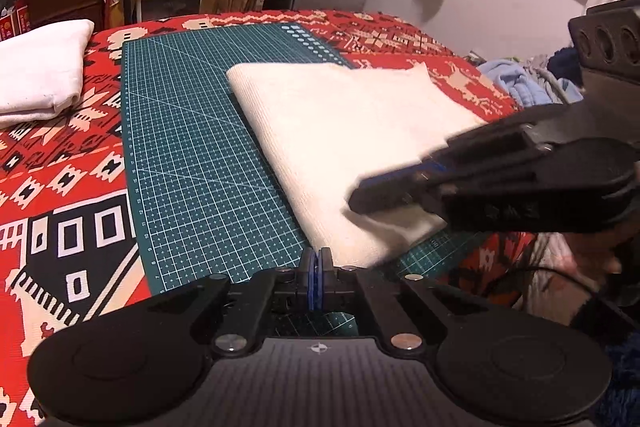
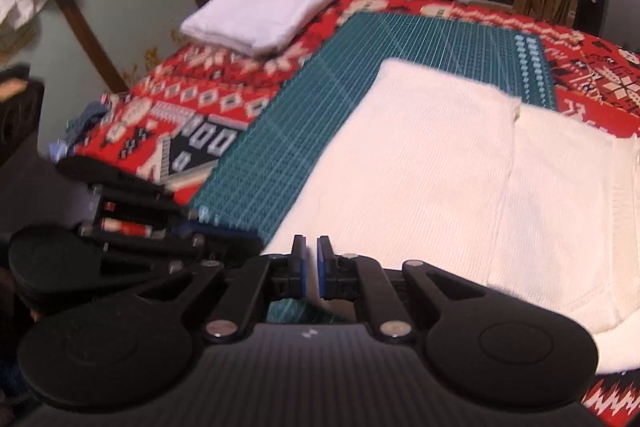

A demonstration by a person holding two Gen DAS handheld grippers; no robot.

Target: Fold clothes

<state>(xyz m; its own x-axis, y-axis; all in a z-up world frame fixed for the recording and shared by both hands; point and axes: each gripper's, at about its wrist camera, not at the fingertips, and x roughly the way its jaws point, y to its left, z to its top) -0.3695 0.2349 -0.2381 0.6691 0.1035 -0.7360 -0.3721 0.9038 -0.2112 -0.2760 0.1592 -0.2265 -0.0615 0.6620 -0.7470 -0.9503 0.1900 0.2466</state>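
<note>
While the cream ribbed knit garment (image 1: 332,131) lies partly folded on the green gridded cutting mat (image 1: 192,163), right of centre and well apart from the folded white cloth (image 1: 36,75) at the far left, both tools hold nothing. The left tool (image 1: 318,259) is fully closed; the right tool (image 2: 311,251) shows only a sliver of gap. Judging by this, the next fold needs both near corners pinched through all layers, then carried over evenly.
</note>
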